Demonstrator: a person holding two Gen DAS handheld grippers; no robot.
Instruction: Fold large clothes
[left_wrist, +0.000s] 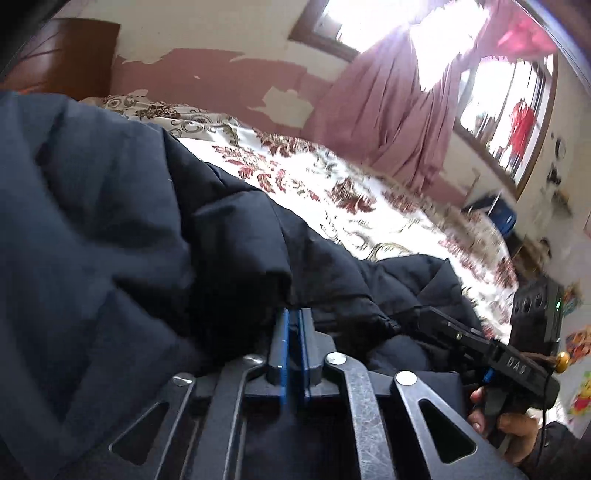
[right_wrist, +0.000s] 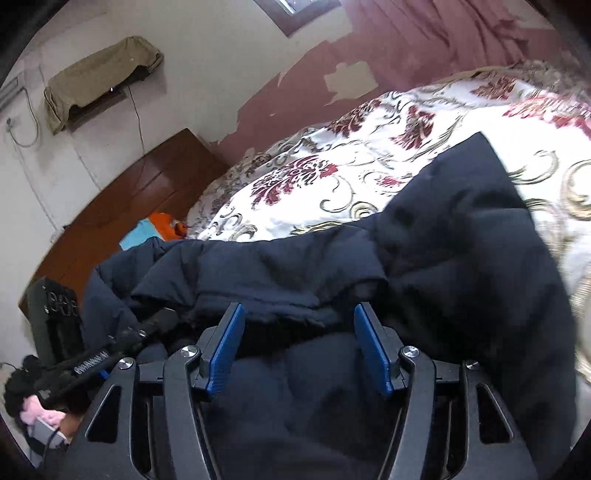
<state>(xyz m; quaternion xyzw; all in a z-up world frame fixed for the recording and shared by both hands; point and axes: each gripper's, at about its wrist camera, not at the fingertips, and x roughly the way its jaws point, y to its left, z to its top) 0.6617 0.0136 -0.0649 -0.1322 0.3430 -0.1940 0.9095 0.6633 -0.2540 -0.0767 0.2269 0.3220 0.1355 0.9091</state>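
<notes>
A large dark navy padded jacket (left_wrist: 110, 221) lies bunched on a bed with a floral cover (left_wrist: 332, 199). My left gripper (left_wrist: 293, 314) is shut on a fold of the jacket, its blue pads pressed together with fabric between them. The right gripper shows in the left wrist view (left_wrist: 439, 321) at the lower right, low over the jacket. In the right wrist view the jacket (right_wrist: 461, 251) fills the middle, and my right gripper (right_wrist: 299, 314) is open, its blue pads wide apart over a jacket edge, holding nothing. The left gripper shows there (right_wrist: 159, 319) at the lower left.
Pink curtains (left_wrist: 399, 99) hang by a bright window behind the bed. A brown wooden headboard (right_wrist: 147, 192) stands at the bed's end. A cloth-covered air conditioner (right_wrist: 99, 77) is on the wall. Orange and blue items (right_wrist: 155, 229) lie by the headboard.
</notes>
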